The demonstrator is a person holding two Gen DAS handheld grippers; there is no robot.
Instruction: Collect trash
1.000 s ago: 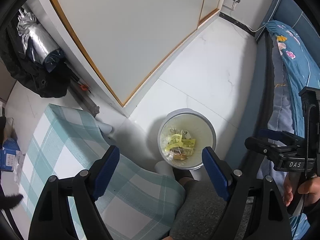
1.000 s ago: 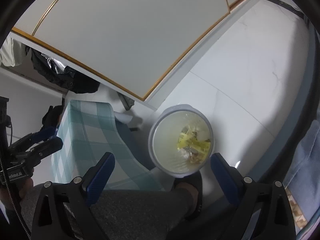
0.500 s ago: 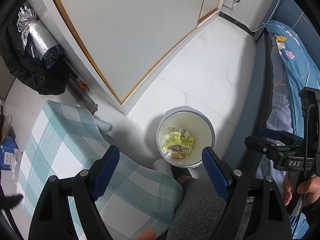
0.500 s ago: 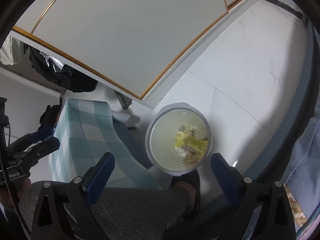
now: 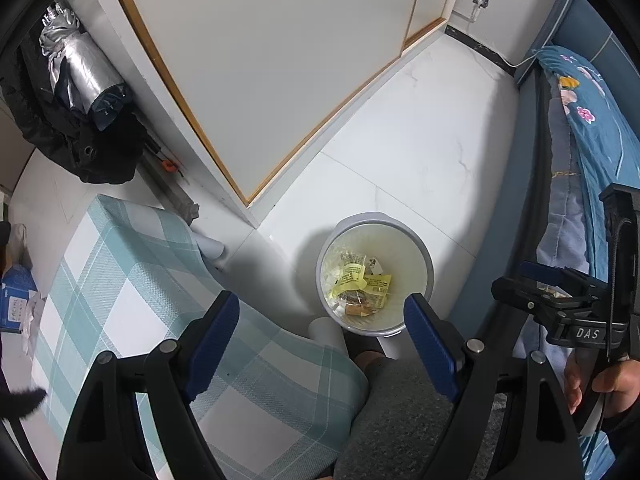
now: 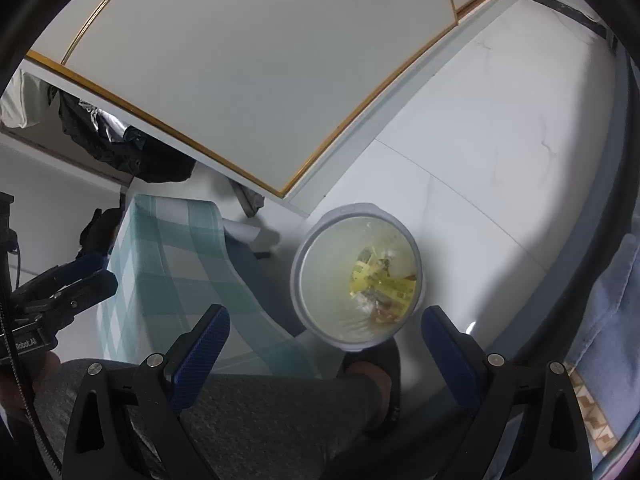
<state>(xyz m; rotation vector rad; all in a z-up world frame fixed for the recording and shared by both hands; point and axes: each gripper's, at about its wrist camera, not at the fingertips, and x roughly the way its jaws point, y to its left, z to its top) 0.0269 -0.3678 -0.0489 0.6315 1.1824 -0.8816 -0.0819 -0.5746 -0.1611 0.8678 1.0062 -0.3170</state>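
Both of my claws hang over the floor and point down, and both stand wide open with nothing between the blue pads. My left gripper (image 5: 322, 322) has its pads apart, one over the checked cloth and one next to the bin. My right gripper (image 6: 324, 336) is the same, its pads spread on each side of the bin in its own view.

Between the pads of each claw I see the trash bin (image 5: 428, 264), a round pale grey pail that stands upright on the white tiled floor (image 5: 420, 152). It is lined with a thin yellowish see-through bag. At the bottom lies the trash (image 5: 360, 286): crumpled yellow wrappers with black print, some clear plastic, a small white scrap and something brown below them. The pile sits toward one side of the bottom, not in the middle. The small print I cannot read.

The bin is just beside the corner of a table with a green and white checked cloth (image 5: 120, 280), and near a blue bed edge with flowered bedding (image 5: 592, 120). My leg in grey trousers (image 6: 260, 412) and a dark shoe (image 6: 384, 376) are close to the bin, the shoe just below its rim. Behind the bin stands a white cabinet door with a wooden edge (image 5: 280, 60).
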